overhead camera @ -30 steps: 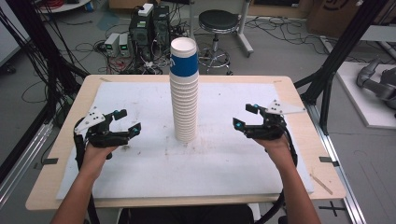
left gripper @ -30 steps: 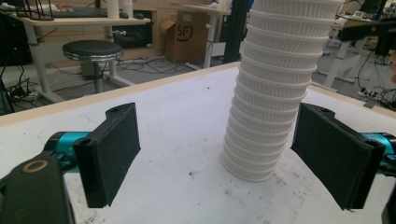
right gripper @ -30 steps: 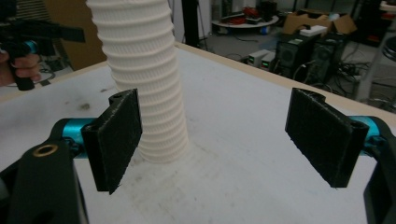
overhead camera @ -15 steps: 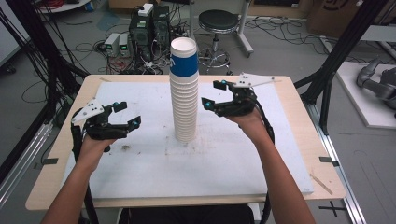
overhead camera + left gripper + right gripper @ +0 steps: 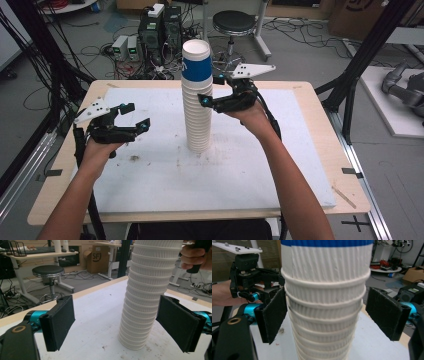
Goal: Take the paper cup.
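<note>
Risk sits mostly in the height of the tall stack of ribbed white paper cups [image 5: 197, 100], whose top cup carries a blue band.

High view: the stack stands upright near the middle of the white-topped wooden table [image 5: 165, 200], narrow for its height. The right tool [image 5: 214, 89] is raised to the upper cups, jaws apart, on the right flank just below the blue band. The left tool [image 5: 134, 116] hovers low and well to the left of the stack, jaws also apart, holding nothing. A sideways nudge this high up could tip the whole column, since nothing steadies the base.

Left gripper view: both black padded jaws stand wide, and the lower stack [image 5: 145, 305] shows between them but farther off, not touched. The base rests on the table among a few crumbs. If this tool stays back, the lower cups have no support when the top ones are pulled.

Right gripper view: the upper cups [image 5: 324, 300] sit between the open jaws, the left pad [image 5: 273, 315] very close to a rim, the right pad apart from the wall. Closing off-centre like this could push the column over. Clamping hard may crush the thin paper, and nested cups may stick, so several could lift together or the stack could lean.
</note>
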Available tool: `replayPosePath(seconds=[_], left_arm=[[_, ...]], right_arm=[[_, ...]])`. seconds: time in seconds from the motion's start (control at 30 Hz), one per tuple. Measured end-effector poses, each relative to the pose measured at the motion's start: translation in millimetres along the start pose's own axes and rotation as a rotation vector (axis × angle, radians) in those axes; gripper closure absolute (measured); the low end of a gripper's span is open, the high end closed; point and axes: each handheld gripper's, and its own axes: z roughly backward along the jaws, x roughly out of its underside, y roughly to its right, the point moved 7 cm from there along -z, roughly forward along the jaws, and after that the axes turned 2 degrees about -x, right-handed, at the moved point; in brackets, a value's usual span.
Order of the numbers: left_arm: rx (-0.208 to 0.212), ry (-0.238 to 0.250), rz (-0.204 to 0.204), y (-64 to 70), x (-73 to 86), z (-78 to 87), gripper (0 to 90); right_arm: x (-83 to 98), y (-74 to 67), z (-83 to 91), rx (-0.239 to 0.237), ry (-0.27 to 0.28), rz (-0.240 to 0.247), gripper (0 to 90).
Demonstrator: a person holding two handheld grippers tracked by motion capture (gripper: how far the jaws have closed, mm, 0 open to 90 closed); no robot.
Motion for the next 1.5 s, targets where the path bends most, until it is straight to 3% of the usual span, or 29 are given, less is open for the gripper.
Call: replayPosePath(seconds=[0.17,0.4,0.57,0.87,1.13,1.33,1.5], left_arm=[[0.005,0.011,-0.015,1.8,-12.6,3.6,14.8],[0.060,0.030,-0.050,15.7,-43.3,-0.9,14.7],[0.112,0.054,-0.079,31.0,-74.2,-11.0,14.8],[0.177,0.062,-0.111,46.0,-123.2,-34.6,14.8],[0.238,0.069,-0.117,65.6,-164.0,-63.9,14.8],[0.242,0.037,-0.136,78.7,-172.5,-88.3,14.9],[0.221,-0.014,-0.132,77.2,-168.8,-106.3,14.9]], right_arm=[[-1.1,-0.8,-2.3,-0.002,0.000,0.006,17.4],[-1.5,-2.1,-0.1,0.008,-0.012,0.017,18.7],[-1.6,-1.3,0.1,0.007,-0.009,0.022,18.8],[-1.8,-2.1,0.7,0.005,-0.012,0.028,19.1],[-1.7,-2.1,1.3,0.005,-0.015,0.029,19.2],[-1.6,-2.1,1.2,0.004,-0.016,0.027,19.2],[-1.7,-2.6,1.0,0.003,-0.015,0.030,19.3]])
